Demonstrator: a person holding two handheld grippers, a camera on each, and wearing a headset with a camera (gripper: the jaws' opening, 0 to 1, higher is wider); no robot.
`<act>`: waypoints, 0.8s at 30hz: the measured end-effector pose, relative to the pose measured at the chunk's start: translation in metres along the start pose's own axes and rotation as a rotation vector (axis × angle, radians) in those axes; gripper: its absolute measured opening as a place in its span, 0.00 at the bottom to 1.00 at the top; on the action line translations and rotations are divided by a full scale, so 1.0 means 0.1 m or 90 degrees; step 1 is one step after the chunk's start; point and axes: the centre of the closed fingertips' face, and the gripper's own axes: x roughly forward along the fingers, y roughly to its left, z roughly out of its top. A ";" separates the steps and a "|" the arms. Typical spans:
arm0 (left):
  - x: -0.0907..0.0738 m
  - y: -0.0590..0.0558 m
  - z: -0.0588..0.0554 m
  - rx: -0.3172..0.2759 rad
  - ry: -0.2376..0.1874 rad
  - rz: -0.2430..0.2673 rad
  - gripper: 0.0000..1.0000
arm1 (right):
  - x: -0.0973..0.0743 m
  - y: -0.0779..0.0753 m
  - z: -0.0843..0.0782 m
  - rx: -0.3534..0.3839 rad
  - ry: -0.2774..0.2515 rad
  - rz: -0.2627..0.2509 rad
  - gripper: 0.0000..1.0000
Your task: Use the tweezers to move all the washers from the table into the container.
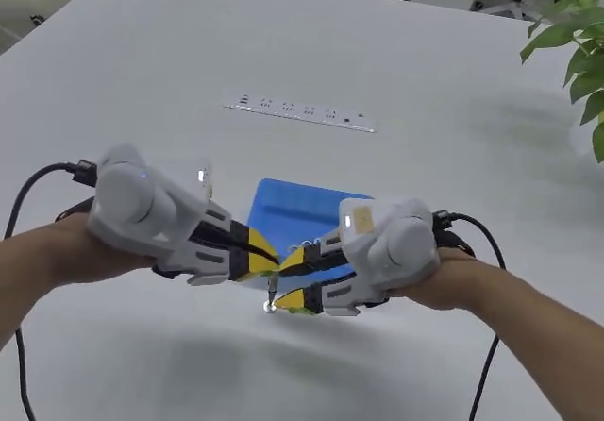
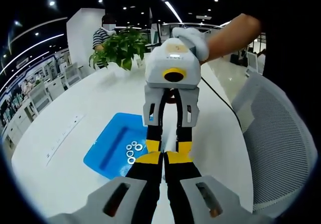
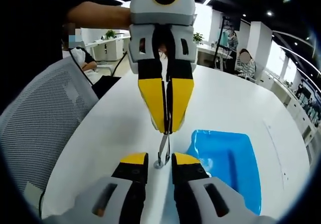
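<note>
Right tongs [image 3: 160,156] slightly spread around the washer [image 3: 159,163] on the tabletop [image 3: 110,143], left tongs [image 3: 168,128] pinching tweezers [image 3: 164,143] over it. Tiny, slick, light thing, I'd nip its rim. Blue container [image 3: 225,153] is just beside.

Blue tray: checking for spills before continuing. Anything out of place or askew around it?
Nothing stands out. The shallow blue plastic tray lies flat with small metal washers inside. One metal washer lies on the white table, at the thin metal tweezers in the left gripper.
</note>
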 end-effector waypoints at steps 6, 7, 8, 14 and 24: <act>0.01 -0.01 0.00 0.003 0.002 -0.007 0.05 | 0.05 -0.02 -0.01 -0.025 0.016 0.011 0.13; 0.01 -0.01 0.00 0.004 0.003 -0.009 0.05 | 0.06 -0.02 -0.01 -0.029 0.017 0.010 0.11; 0.01 -0.01 0.00 0.005 0.004 -0.011 0.05 | 0.06 -0.03 -0.01 -0.031 0.017 0.009 0.11; -0.01 -0.02 -0.01 0.011 0.011 -0.014 0.05 | 0.06 -0.01 -0.01 -0.043 0.022 0.013 0.10; -0.01 -0.04 0.00 0.010 0.012 -0.017 0.05 | 0.05 -0.01 -0.01 -0.018 0.014 0.007 0.08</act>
